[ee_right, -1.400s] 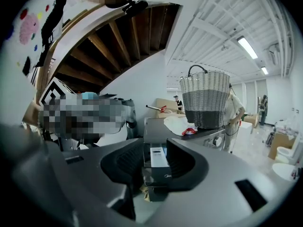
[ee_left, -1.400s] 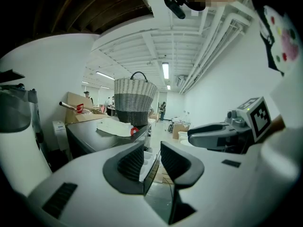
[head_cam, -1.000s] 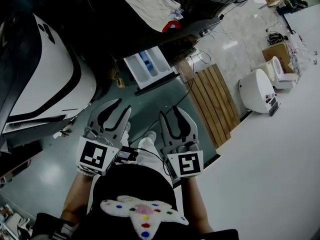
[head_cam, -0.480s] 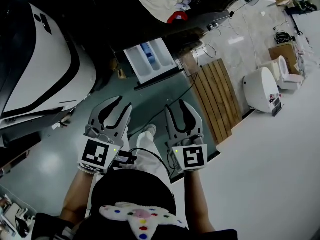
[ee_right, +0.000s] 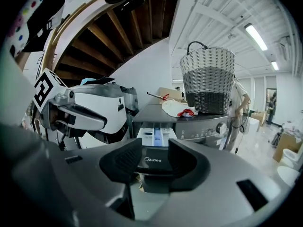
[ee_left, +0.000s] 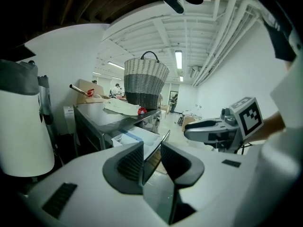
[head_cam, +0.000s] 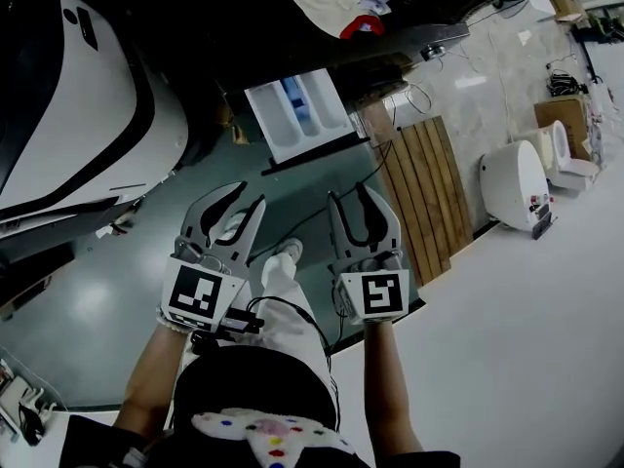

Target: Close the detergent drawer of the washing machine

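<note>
Well, in the head view the detergent drawer (head_cam: 297, 115) stands pulled out of the washing machine (head_cam: 400, 47), in the upper middle of the frame. The left tool (head_cam: 244, 199) and the right tool (head_cam: 352, 197) are at the centre, below the drawer and well apart from it, both pointing up toward it.

In the left gripper view, the left tool (ee_left: 151, 160) has its jaws a little spread, holding nothing. The open drawer (ee_left: 135, 138) shows just above the gap.

In the right gripper view, the right tool (ee_right: 155, 159) is spread. Its jaws have just been opening and pinch nothing. The drawer (ee_right: 154, 137) lies far behind, framed between them at the centre.
</note>
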### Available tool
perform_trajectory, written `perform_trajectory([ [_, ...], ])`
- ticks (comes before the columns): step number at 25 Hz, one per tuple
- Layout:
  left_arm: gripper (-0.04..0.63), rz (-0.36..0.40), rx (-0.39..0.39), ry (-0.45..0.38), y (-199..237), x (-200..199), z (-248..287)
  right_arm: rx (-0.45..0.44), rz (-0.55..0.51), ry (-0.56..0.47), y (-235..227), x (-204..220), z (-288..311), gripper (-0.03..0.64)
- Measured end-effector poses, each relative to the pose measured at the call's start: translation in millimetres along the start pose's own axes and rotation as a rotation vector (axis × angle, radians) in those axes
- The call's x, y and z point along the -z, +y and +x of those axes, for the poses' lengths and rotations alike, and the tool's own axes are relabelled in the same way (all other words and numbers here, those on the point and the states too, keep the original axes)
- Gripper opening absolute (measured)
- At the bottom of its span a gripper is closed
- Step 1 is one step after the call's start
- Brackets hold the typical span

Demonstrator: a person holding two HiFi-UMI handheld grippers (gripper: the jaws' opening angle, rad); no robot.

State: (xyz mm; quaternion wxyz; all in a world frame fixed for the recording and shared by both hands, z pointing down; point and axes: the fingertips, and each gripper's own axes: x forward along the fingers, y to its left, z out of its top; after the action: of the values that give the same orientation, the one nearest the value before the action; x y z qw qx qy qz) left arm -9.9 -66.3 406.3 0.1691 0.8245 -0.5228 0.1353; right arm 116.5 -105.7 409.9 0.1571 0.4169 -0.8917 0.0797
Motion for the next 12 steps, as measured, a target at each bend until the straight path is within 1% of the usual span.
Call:
perform_trajectory([
  [3, 0.112, 0.027, -0.002, 0.019, 0.7, 10.6, 8.3, 0.014, -0.012, 0.03, -10.7, 10.8, 10.3, 0.161],
  [6, 0.112, 0.047, -0.016, 0.029, 4.7, 20.3, 15.3, -0.01, -0.015, 0.025, -15.3, 20.1, 19.6, 0.169],
  [12, 0.112, 0.0, -0.054, 0.063, 9.6, 43.6, 27.2, -0.045, 0.003, 0.042, -29.3, 40.8, 33.6, 0.189],
])
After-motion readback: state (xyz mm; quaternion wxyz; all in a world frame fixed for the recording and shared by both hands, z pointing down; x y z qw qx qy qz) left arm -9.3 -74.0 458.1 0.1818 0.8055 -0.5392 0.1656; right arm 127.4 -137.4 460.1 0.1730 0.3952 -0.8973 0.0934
